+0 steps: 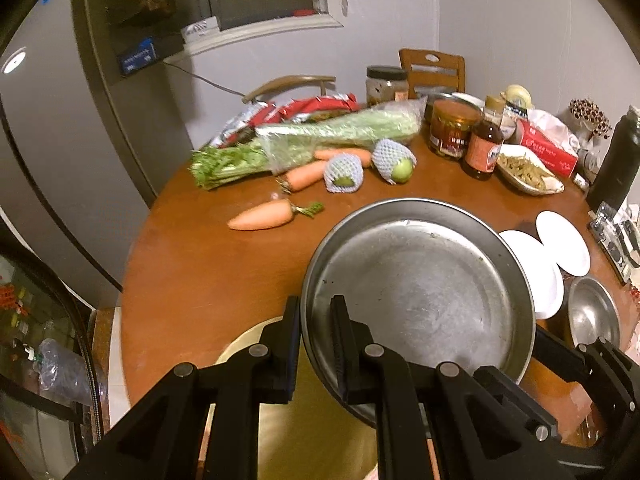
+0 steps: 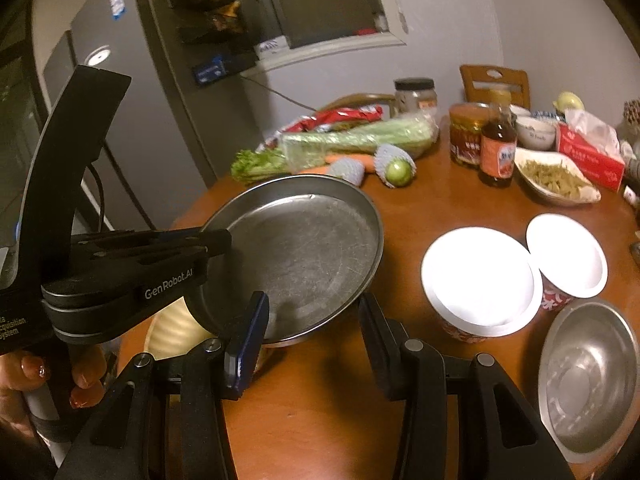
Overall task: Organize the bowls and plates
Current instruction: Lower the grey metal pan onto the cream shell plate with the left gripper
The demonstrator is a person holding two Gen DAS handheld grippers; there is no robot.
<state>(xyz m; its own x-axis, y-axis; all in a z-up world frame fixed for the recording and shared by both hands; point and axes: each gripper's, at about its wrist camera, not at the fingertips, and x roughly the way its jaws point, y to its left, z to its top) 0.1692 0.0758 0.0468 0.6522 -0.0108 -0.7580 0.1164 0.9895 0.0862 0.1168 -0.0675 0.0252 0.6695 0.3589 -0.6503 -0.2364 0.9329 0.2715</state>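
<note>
Left tongs point(image 1: 316, 320) pinch the steel plate's point(image 1: 420, 292) rim, apparently lifted above the worktop point(image 1: 200, 272); right tongs point(image 2: 314, 320) spread (holding nothing).

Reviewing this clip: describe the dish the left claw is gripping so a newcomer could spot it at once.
On the round wooden table, in front of the celery and carrots, the left claw pinches the rim of a wide, shallow steel pan. Unlike the small steel bowl and white-lidded cups, it is tilted, lifted and scratched.
</note>
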